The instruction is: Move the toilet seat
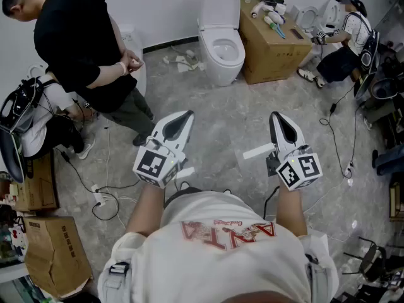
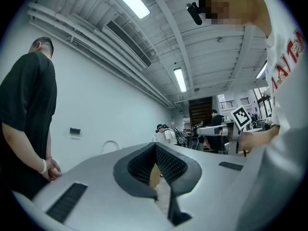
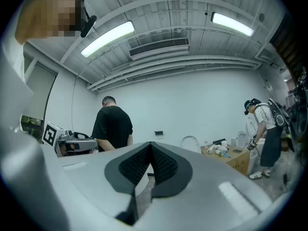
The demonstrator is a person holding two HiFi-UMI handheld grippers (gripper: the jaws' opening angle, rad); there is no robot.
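I hold the left gripper [image 1: 182,118] and the right gripper [image 1: 279,120] side by side, both with jaws closed together on nothing, well apart from the toilet [image 1: 222,52].

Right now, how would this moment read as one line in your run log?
left gripper: shut, empty | right gripper: shut, empty | toilet: ahead of both, lid up, untouched

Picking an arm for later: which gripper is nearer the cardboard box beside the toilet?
Right. The right gripper sits almost straight back from the cardboard box; the left gripper is further off, to its left.
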